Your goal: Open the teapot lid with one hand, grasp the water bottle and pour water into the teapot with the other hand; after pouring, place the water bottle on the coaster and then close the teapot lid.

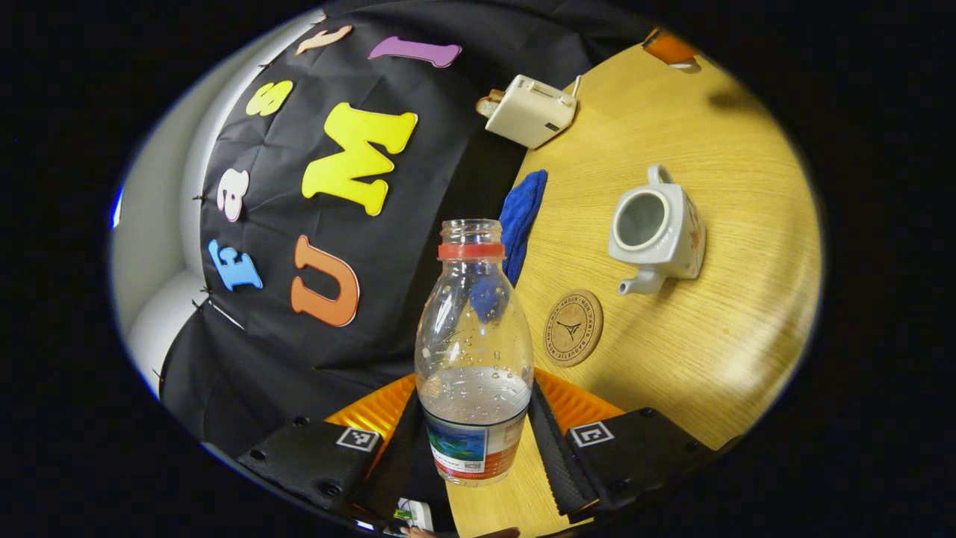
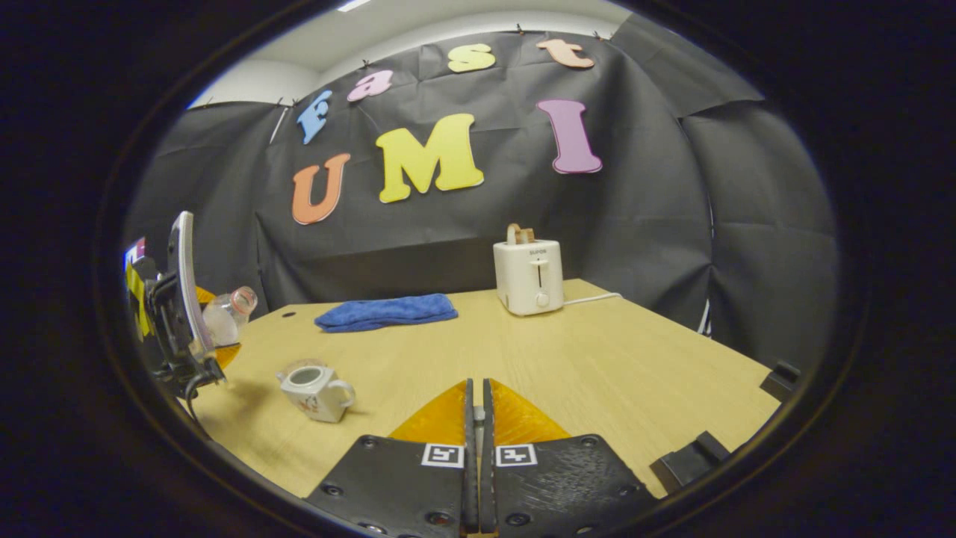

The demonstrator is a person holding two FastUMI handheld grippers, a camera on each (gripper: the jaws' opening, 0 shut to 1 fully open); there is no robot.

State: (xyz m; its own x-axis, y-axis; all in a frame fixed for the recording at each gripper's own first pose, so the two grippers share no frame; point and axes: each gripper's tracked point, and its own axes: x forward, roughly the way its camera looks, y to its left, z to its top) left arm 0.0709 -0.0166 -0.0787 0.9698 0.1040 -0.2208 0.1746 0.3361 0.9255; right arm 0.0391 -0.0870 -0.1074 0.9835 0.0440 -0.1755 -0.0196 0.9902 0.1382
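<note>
While the left gripper (image 1: 475, 441) clamps the water bottle (image 1: 473, 351), the right gripper (image 2: 476, 418) hangs clenched over the wooden table (image 2: 597, 359).

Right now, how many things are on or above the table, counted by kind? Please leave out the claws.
Bottle: 1
Teapot: 1
Coaster: 1
Cloth: 1
Toaster: 1
Total: 5
</note>
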